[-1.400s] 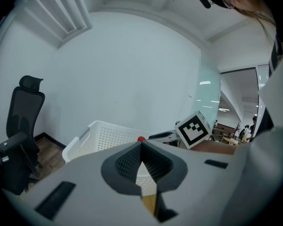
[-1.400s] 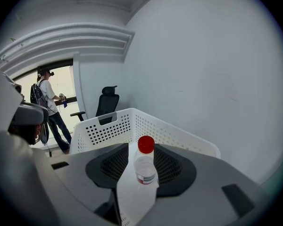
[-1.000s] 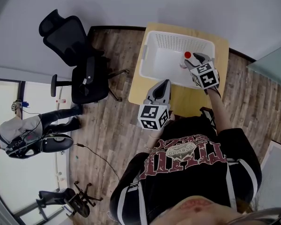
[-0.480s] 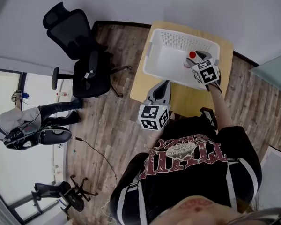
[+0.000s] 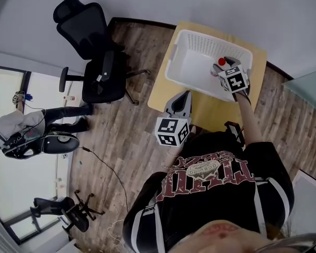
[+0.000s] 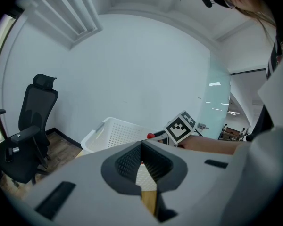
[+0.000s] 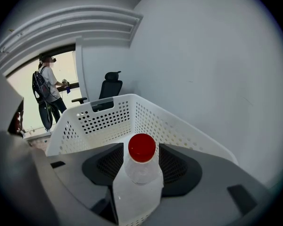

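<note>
Right gripper (image 5: pixel 224 69) (image 7: pixel 141 150): jaws closed around a clear bottle (image 5: pixel 219 67) (image 7: pixel 140 173), one jaw on each side just under its red cap (image 5: pixel 221 62) (image 7: pixel 142 148). Bottle upright, white lower body. In the head view it sits upper right of the frame, over the right part of the white perforated basket (image 5: pixel 199 37) (image 7: pixel 108 121); can't tell whether it touches the basket floor. In the right gripper view the basket walls rise behind and on both sides of the bottle.

Left gripper (image 5: pixel 186 95) (image 6: pixel 141 146): jaws closed tip to tip, nothing between them. It's centre frame in the head view, over the near edge of the desk (image 5: pixel 208 108), well apart from the bottle, pointing toward the basket. The left gripper view shows the basket (image 6: pixel 114 133) ahead, centre frame, with the right gripper's marker cube (image 6: pixel 181 128) and the cap (image 6: pixel 151 135) just right of it.

Basket stands on the small wooden desk, taking up most of the top. Black office chair (image 5: pixel 95 62) (image 6: pixel 30 126) (image 7: pixel 111 89) on the wood floor (image 5: pixel 121 141), left of the desk in the head view. Another person (image 5: pixel 22 136) (image 7: pixel 45 91) stands at the far left of the frame, well apart from the desk.
</note>
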Action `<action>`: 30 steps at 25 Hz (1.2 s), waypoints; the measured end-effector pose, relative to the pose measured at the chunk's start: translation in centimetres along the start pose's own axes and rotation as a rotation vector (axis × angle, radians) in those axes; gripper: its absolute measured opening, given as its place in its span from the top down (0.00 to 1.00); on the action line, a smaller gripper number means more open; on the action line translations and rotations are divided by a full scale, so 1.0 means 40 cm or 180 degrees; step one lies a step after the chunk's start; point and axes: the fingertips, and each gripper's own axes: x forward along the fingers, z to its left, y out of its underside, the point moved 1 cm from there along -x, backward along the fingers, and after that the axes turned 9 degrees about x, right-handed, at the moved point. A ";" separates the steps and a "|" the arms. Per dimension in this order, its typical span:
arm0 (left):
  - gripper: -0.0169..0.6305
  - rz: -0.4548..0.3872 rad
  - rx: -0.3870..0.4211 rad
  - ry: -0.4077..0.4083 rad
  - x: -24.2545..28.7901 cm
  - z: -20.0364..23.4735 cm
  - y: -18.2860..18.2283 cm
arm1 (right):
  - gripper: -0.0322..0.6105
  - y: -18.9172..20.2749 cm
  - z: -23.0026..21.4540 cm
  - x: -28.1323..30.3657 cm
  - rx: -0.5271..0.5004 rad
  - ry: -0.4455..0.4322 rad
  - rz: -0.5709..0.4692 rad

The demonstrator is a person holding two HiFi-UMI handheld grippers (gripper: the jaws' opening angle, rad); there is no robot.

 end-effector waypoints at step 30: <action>0.90 -0.0018 0.0008 -0.0069 -0.028 0.000 0.023 | 0.64 0.008 -0.006 0.009 0.0144 -0.0013 -0.0208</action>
